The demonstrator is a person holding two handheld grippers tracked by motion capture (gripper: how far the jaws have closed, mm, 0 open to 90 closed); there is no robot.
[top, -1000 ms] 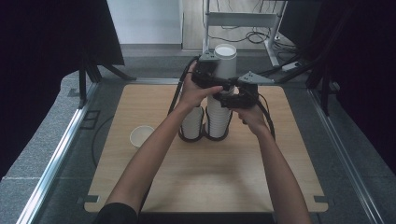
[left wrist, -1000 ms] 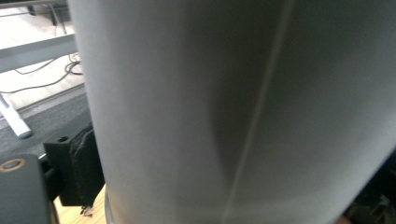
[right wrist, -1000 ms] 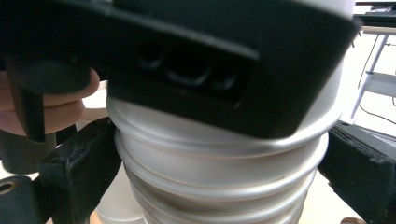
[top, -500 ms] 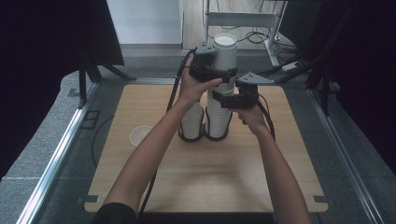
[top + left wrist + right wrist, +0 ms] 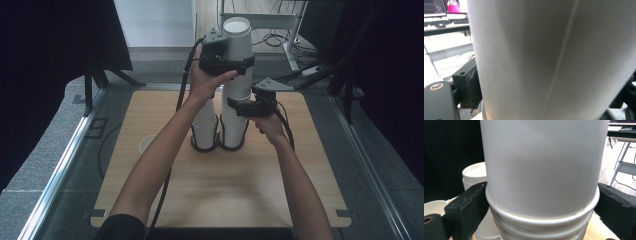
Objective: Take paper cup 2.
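At the 12 o'clock end of the counter (image 5: pixel 260 190), the left gripper (image 5: pixel 227 62) has just narrowed its jaws onto the top cup (image 5: pixel 238 55), gripping its wall above the right-hand cup stack (image 5: pixel 234 127). The right gripper (image 5: pixel 250 107) clamps that stack at its upper rims. A second stack (image 5: pixel 205 125) stands touching it at 9 o'clock.

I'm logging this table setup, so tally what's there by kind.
Stacks of white paper cups: 2, left stack, right stack
Cup being lifted off the right stack: 1, top cup
Loose cup on the table: 1, single cup
Black ring holder: 1
Grippers: 2, left gripper, right gripper
Total: 7
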